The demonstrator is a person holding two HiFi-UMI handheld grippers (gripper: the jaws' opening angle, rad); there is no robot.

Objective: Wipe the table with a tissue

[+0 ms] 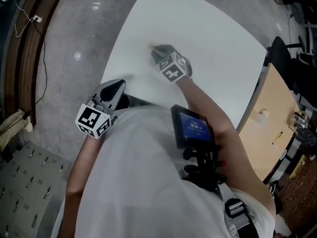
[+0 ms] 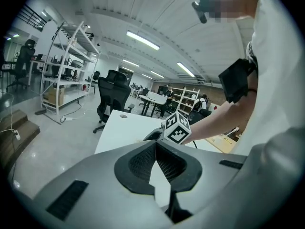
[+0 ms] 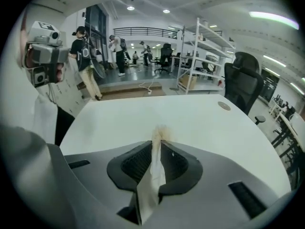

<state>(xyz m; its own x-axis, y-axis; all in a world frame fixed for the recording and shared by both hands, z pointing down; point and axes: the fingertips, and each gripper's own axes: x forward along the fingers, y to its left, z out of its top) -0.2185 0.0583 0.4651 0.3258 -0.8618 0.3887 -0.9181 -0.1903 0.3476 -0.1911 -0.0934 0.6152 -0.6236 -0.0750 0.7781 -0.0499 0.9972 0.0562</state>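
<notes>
An open office with shelving and chairs lies beyond a wide white tabletop (image 3: 205, 123). The right tongs (image 3: 157, 143) are clamped on a folded tissue (image 3: 152, 178), whose tip meets the tabletop toward its far middle, at a brownish smear (image 3: 163, 130). The left tongs (image 2: 156, 146) are closed on nothing and hang over the near left edge. Only a narrow end of tissue pokes past the tips, so a hard push could tear it or drag it out and let the tips scrape. A soiled tip may also spread the smear.
</notes>
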